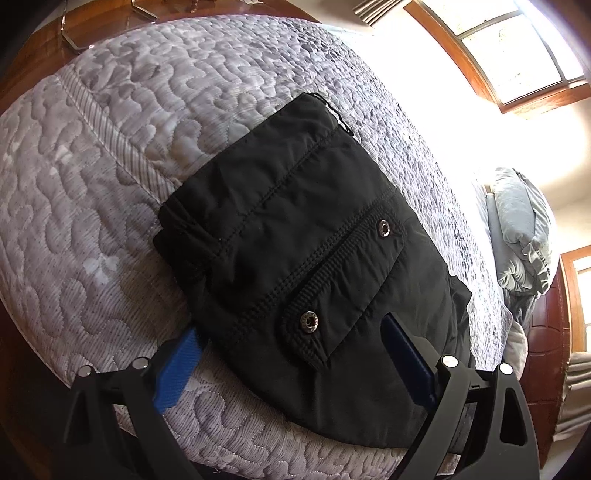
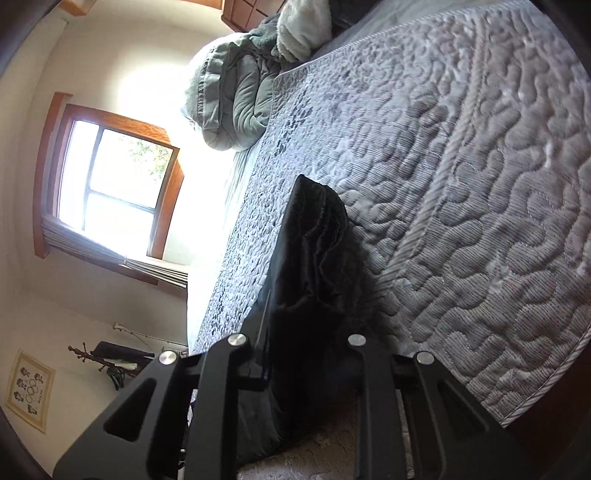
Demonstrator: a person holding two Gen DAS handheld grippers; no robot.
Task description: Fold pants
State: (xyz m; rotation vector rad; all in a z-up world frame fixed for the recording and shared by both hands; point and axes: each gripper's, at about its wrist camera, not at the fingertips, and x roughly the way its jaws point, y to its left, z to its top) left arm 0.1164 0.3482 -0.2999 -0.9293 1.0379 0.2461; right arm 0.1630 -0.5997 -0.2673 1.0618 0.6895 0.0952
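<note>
Black pants (image 1: 295, 236) lie folded into a compact stack on the grey quilted mattress (image 1: 110, 184), a snap pocket flap facing up. My left gripper (image 1: 291, 343) is open, its blue pads (image 1: 177, 369) spread at the stack's near edge, one finger on the mattress beside it and the other over the fabric. In the right wrist view the folded stack (image 2: 317, 258) is seen edge-on between my right gripper's jaws (image 2: 299, 365), which sit around its near end; the fingertips are hidden in the dark cloth.
A grey bundled duvet (image 2: 229, 99) and a white blanket (image 2: 303, 29) sit at the head of the bed. A bright window (image 2: 110, 184) is on the wall beyond. Wooden furniture (image 1: 546, 332) stands beside the bed.
</note>
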